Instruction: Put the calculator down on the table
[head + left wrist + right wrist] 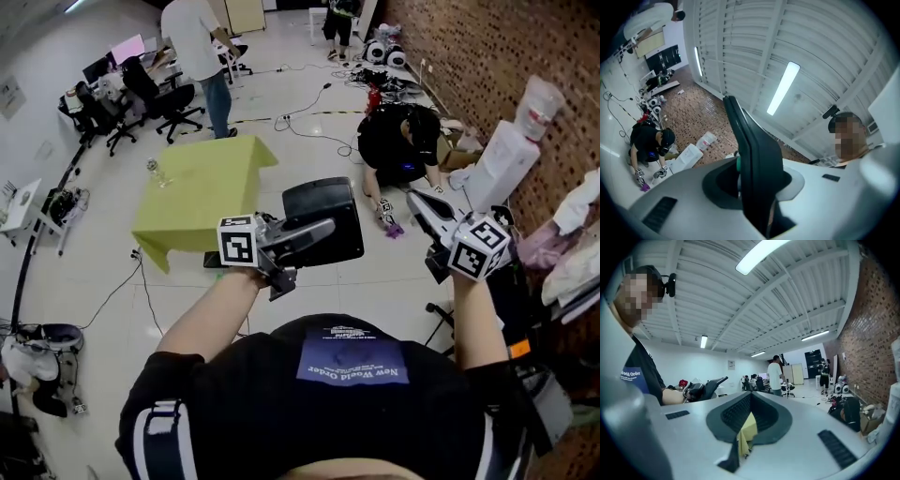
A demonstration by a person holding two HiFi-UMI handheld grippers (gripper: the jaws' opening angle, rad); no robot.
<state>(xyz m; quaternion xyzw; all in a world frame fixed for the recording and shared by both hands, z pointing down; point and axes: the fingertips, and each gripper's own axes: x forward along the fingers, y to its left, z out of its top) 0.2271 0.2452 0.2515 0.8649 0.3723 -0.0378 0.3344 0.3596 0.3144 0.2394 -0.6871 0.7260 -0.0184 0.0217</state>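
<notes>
The left gripper [314, 234] pinches the black calculator [328, 211] by one edge, holding it in the air above the floor - beside the yellow-green tabletop [202, 192], not on it. The right gripper [422, 208] is pressed together, empty.

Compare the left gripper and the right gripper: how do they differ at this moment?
The left gripper has its jaws clamped on a black calculator; the right gripper's jaws hold nothing. The left gripper is nearer the yellow-green table, the right gripper nearer the brick wall. Both carry marker cubes.
</notes>
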